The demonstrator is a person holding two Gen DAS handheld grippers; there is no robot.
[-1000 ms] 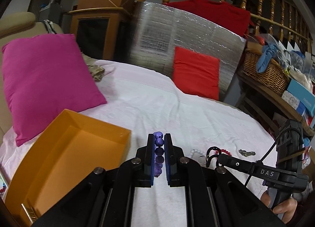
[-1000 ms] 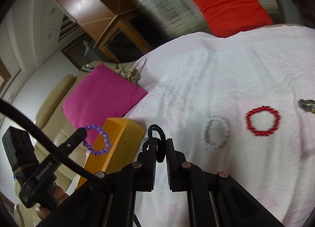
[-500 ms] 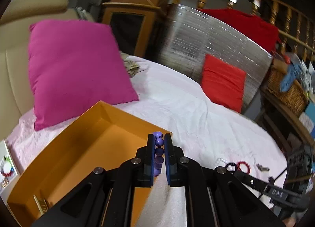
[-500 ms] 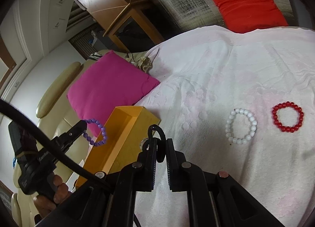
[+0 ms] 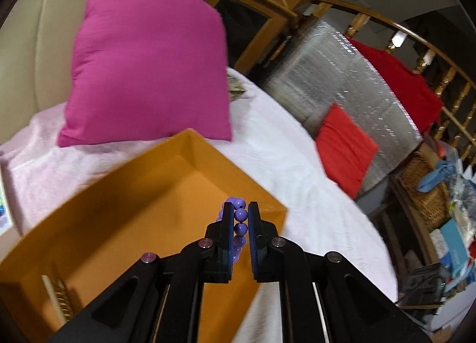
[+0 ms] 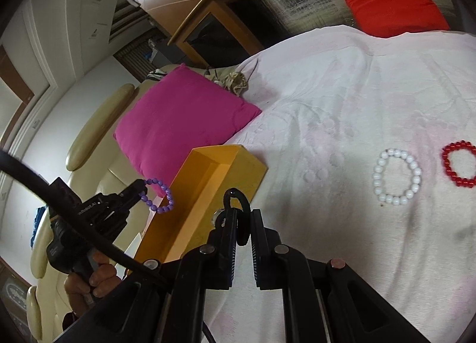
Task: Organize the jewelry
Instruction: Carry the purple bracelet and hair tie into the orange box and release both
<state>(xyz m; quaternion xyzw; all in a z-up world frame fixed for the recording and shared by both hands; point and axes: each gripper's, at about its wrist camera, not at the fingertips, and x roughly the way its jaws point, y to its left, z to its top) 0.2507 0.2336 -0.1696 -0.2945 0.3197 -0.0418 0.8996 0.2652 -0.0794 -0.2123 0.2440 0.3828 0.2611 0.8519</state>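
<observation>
My left gripper [image 5: 239,212] is shut on a purple bead bracelet [image 5: 240,225] and hangs over the near right part of the open orange box [image 5: 125,209]. The right wrist view shows that same left gripper [image 6: 139,189] with the purple bracelet [image 6: 160,195] dangling beside the orange box [image 6: 205,191]. My right gripper [image 6: 241,218] is shut on a black cord loop [image 6: 238,198] with a small silver piece, just right of the box's near end. A white bead bracelet [image 6: 397,176] and a red bead bracelet [image 6: 459,167] lie on the white cloth to the right.
A magenta cushion [image 5: 145,54] leans against the beige sofa behind the box. A red cushion [image 5: 345,146] rests on a silver foil panel at the far edge. A wicker basket [image 5: 425,191] and clutter stand on the right. A person's hand [image 6: 89,280] grips the left handle.
My left gripper has swung left with the purple bracelet, from over the cloth to over the orange box, and rolled. My right gripper has drifted left toward the box with the black cord.
</observation>
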